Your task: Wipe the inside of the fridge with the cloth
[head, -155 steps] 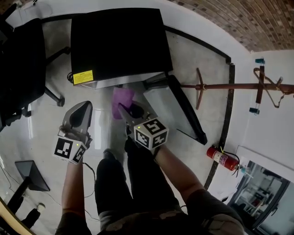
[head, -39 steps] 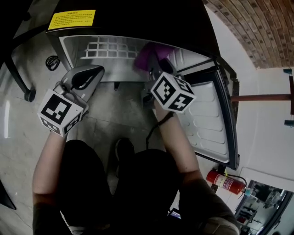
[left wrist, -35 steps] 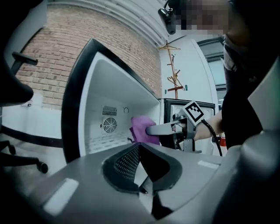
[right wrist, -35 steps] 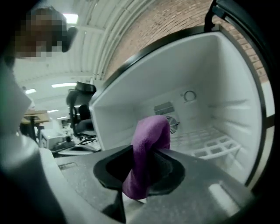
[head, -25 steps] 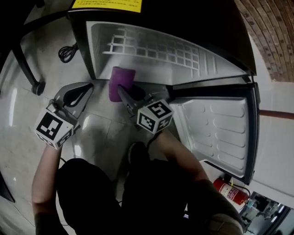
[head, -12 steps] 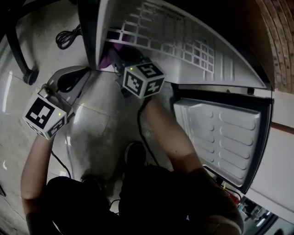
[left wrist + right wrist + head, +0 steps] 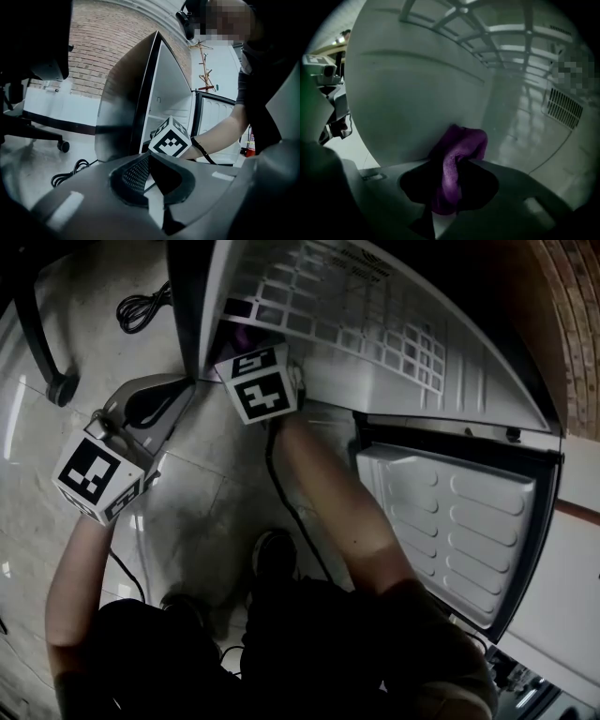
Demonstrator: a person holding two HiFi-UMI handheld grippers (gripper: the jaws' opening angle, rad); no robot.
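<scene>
Head view: cloth (image 7: 235,335) inside fridge (image 7: 375,320); glossy floor (image 7: 211,507), brick wall (image 7: 578,329).

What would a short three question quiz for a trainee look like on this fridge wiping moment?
1. True or false: the left tool grips the purple cloth.
2. The right tool reaches into: A) the fridge, B) a drawer, C) a sink.
3. Fill in: the fridge door stands ____.
Key: 1 false, the right tool holds it; 2 A; 3 open.
</scene>
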